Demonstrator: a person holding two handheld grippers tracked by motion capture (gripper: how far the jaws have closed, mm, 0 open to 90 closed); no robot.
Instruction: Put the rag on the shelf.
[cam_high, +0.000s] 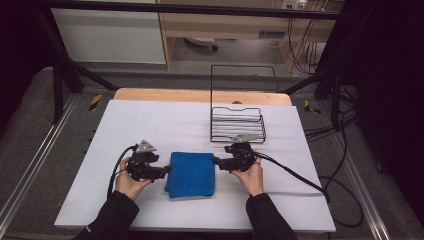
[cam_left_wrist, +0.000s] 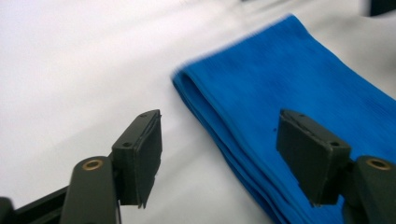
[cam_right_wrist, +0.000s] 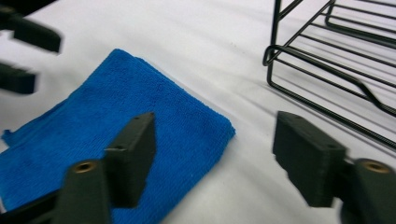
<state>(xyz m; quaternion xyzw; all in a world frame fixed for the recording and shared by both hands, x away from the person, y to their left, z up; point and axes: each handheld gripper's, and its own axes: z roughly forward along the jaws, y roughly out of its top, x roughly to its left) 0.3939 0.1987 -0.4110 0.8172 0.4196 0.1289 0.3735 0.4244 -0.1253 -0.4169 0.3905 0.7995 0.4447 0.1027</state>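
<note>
A table (cam_high: 150, 125) with a white top carries everything; a strip of bare wood shows along its far edge. A folded blue cloth (cam_high: 191, 174) lies flat on the white surface near the front, roughly in the middle. A black wire rack (cam_high: 237, 124) stands on the table behind it and to the right, apart from the cloth, with a tall wire frame rising at its back.

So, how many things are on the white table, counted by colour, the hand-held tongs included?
Blue: 1, folded cloth
Black: 3, wire basket, left tongs, right tongs
Total: 4
</note>
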